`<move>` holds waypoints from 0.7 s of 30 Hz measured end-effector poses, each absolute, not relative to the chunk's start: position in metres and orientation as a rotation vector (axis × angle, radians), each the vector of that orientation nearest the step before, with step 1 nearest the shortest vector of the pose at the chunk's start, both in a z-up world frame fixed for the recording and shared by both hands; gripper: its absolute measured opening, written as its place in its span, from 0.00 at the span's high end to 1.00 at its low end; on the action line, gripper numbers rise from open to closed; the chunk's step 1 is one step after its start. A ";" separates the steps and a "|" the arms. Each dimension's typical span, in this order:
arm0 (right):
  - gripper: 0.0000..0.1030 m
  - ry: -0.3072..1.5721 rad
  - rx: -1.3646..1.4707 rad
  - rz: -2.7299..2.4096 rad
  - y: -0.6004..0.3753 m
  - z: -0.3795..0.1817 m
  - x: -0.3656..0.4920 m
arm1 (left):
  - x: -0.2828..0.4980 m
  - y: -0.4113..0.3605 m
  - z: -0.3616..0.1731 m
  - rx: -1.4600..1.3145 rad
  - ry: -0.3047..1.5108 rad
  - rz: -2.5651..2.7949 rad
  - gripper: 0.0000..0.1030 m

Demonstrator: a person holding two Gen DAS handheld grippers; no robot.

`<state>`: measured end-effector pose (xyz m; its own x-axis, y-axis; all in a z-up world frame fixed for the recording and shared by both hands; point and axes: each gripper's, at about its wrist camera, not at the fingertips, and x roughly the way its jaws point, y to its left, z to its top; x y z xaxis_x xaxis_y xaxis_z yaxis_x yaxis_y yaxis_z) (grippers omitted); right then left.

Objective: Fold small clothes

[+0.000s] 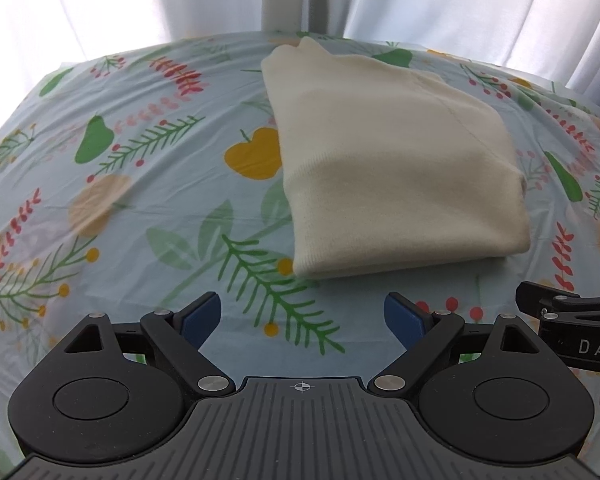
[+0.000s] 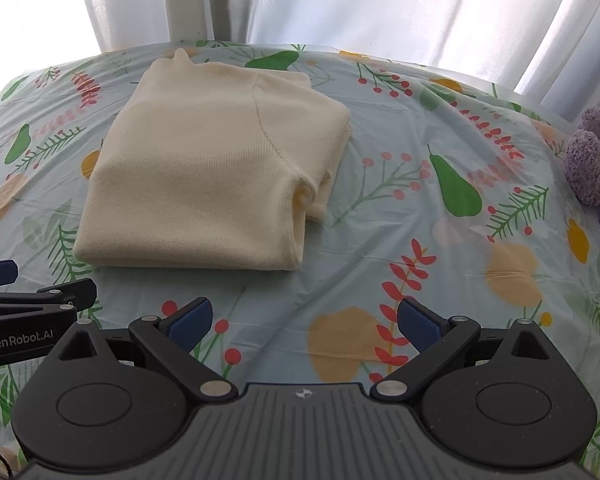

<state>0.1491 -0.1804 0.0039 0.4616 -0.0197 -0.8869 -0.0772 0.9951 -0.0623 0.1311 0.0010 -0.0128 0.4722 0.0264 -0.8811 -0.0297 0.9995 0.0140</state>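
Observation:
A cream knit sweater (image 1: pixel 388 168) lies folded into a compact stack on the floral tablecloth (image 1: pixel 140 200). My left gripper (image 1: pixel 302 318) hovers open just in front of its near edge, nothing between the blue pads. In the right wrist view the same sweater (image 2: pixel 212 172) sits ahead and to the left, with a sleeve fold showing at its right side. My right gripper (image 2: pixel 305 322) is open over bare cloth, short of the sweater's near right corner. Each gripper's black arm shows at the edge of the other's view.
White curtains (image 2: pixel 340 0) hang behind the table's far edge. A purple fuzzy item (image 2: pixel 596 168) rests at the right edge of the table. Open cloth (image 2: pixel 440 220) lies to the right of the sweater and to its left.

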 end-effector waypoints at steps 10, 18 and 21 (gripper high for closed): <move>0.04 1.092 -0.091 0.024 -0.182 0.003 0.149 | 0.131 -0.001 -0.014 -0.012 1.084 0.015 0.10; 0.04 1.091 -0.088 0.022 -0.183 0.002 0.151 | 0.133 -0.001 -0.016 -0.022 1.090 0.010 0.10; 0.04 1.094 -0.085 0.017 -0.183 0.001 0.152 | 0.133 -0.001 -0.015 -0.023 1.089 0.010 0.10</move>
<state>0.1523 -0.1833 0.0011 0.4593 -0.0284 -0.8878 -0.0553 0.9966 -0.0605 0.1332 -0.0011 -0.0154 0.4629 -0.0035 -0.8864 -0.0192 0.9997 -0.0140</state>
